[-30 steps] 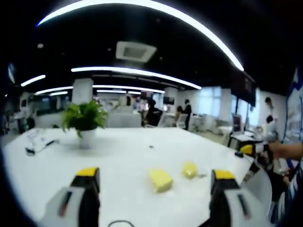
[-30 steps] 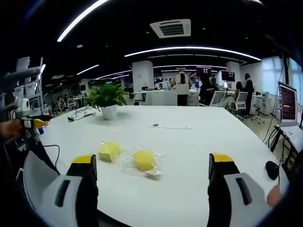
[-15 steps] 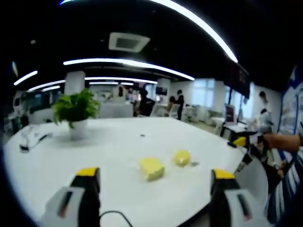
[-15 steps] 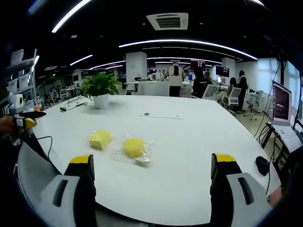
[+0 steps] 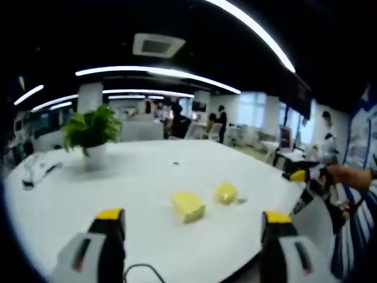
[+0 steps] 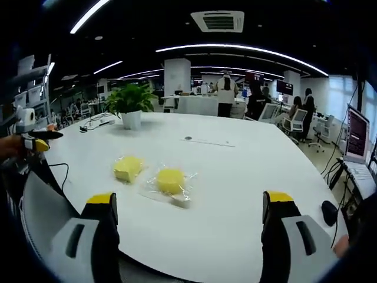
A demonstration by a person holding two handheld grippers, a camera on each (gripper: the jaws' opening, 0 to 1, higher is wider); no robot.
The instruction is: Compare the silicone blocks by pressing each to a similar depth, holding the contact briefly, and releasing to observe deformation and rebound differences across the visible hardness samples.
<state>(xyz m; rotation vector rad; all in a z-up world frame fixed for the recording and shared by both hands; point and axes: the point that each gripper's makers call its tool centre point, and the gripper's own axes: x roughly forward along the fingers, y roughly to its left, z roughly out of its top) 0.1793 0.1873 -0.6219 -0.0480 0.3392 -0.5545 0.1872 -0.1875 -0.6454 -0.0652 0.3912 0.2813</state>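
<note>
- Nearest the cameras, the left gripper (image 5: pixel 193 221) and right gripper (image 6: pixel 189 203) are held wide apart, nothing between the jaws.
- Beyond them, two yellow silicone blocks (image 6: pixel 128 168) (image 6: pixel 170 180) are seen side by side on the white table (image 6: pixel 235 177), untouched.
- Farther back, a potted plant (image 6: pixel 131 106) is set.
</note>
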